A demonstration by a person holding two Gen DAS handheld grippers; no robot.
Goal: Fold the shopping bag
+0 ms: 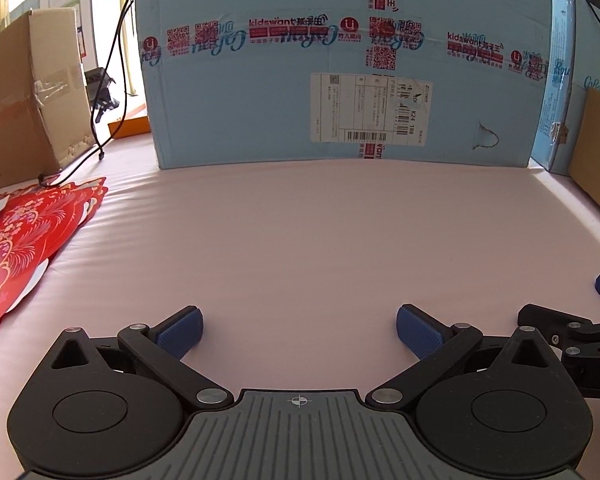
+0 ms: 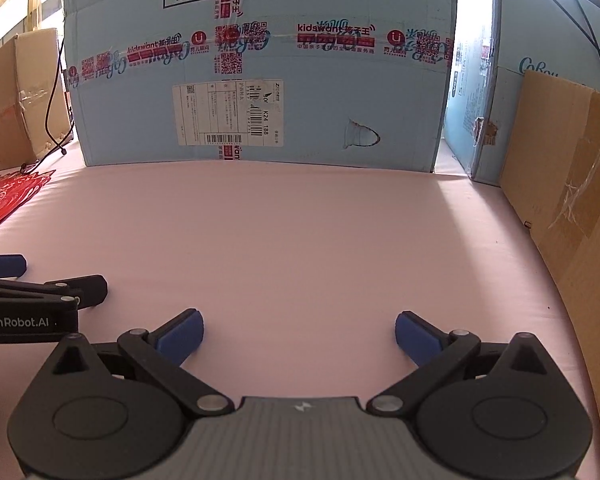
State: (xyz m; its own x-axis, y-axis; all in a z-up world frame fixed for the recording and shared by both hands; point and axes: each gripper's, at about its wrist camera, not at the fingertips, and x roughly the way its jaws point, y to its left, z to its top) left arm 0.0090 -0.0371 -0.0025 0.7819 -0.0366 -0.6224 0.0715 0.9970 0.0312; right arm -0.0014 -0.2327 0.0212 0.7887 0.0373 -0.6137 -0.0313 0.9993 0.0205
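On the pink surface (image 1: 300,232), both spread grippers (image 1: 299,330) (image 2: 298,334) sit empty, shopping bag (image 1: 24,236) far left.

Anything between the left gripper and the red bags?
Nothing: only bare pink mat separates the open left gripper from the red bags, per the left wrist view.

- Red shopping bag (image 1: 24,236), at the left edge of the pink mat (image 1: 300,240): cut off by the left frame edge in both views; handles not distinguishable.
- Shipping label (image 1: 370,110) on blue box (image 1: 260,92): print too small to read.
- Blue box top: cropped.
- Right cardboard panel (image 2: 572,208): runs out of frame.
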